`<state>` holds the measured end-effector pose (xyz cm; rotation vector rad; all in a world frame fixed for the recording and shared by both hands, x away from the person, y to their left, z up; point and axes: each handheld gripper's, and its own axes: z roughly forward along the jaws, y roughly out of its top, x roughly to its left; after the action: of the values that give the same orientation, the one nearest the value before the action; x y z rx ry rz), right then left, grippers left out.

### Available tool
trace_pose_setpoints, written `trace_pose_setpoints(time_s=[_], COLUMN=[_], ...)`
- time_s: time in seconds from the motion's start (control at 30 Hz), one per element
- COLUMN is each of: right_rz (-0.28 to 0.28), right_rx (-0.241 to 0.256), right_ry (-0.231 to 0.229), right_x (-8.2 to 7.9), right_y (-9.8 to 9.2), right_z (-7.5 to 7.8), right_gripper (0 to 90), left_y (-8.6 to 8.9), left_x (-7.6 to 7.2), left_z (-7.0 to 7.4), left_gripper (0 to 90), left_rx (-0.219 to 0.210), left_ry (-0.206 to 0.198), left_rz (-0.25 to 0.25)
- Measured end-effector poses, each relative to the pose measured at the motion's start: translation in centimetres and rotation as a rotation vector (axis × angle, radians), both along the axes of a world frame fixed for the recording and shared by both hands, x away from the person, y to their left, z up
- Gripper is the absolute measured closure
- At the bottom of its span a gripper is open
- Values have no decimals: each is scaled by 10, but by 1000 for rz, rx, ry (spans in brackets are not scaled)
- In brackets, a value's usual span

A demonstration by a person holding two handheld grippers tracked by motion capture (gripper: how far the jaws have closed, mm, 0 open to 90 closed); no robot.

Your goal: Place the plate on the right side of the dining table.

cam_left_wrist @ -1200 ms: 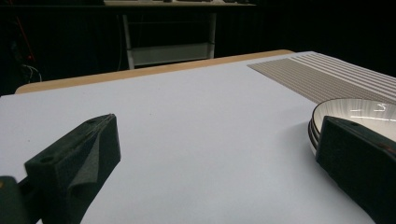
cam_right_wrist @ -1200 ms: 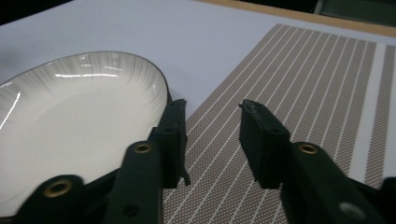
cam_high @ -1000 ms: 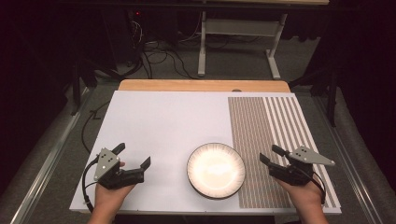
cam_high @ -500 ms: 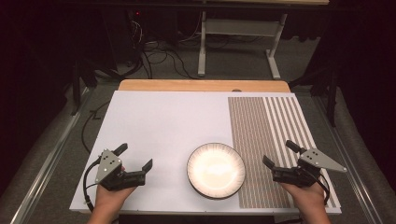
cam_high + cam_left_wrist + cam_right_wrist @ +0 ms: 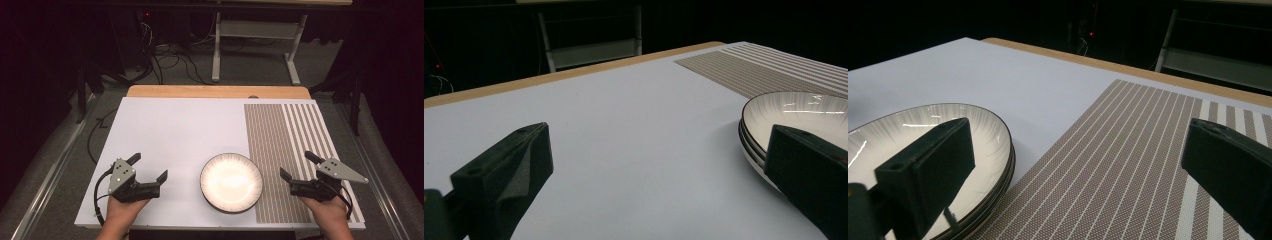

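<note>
Left gripper (image 5: 148,169): jaws wide apart, empty, just left of plates.
Right gripper (image 5: 297,166): jaws wide apart, empty, over placemat, right of plates.
Plates (image 5: 231,181): stack of 2 or more, near front edge, straddling mat border; untouched.
Progress: nothing begun, by appearance.
Materials: glossy white ribbed ceramic, dark rim; woven striped placemat (image 5: 285,140); matte white table (image 5: 170,130).
</note>
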<state>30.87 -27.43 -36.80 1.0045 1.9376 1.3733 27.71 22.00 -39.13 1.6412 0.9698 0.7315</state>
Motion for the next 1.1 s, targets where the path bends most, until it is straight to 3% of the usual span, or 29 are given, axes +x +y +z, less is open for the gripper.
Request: trace_pose_setpoints(time_s=[0.07, 0.13, 0.2, 0.33, 0.37, 0.4, 0.5, 0.57, 0.6, 0.7, 1.0, 1.1], right_rz=[6, 2, -2, 19, 46, 57, 75, 92, 92, 130, 174, 177], right_rx=[-12, -34, -38, -54, -67, -74, -91, -88, -88, -86, -182, -192], right_ry=[0, -1, 5, 19, 20, 16, 17, 43, 43, 84, 148, 168], right_x=[-1, -1, -1, -2, -3, -3, -5, -5, -5, -4, -2, -1], right_y=[3, 8, 9, 13, 15, 17, 20, 24, 24, 25, 35, 37], right_z=[1, 1, 1, 1, 1, 1, 1, -1, -1, -3, -17, -17], right_gripper=[55, 147, 166, 262, 356, 393, 444, 543, 543, 705, 825, 858], left_y=[0, 1, 1, 1, 0, -1, -3, -5, -5, -5, -5, -5], left_x=[0, -1, -1, -2, -2, -2, -3, -3, -3, -3, -3, -4], left_z=[0, 1, 1, 3, 5, 5, 4, 4, 4, 4, 4, 4], left_gripper=[2, 2, 2, 2, 2, 1, 1, 1, 1, 1, 2, 1], left_rx=[-2, -4, -3, -7, -3, -1, 4, 7, 7, 12, 7, 7], left_ry=[1, 2, 3, -10, -15, -15, -8, -6, -6, -10, -9, -11], left_rz=[-3, -7, -8, 11, 8, 4, -3, -9, -9, -15, -15, -17])
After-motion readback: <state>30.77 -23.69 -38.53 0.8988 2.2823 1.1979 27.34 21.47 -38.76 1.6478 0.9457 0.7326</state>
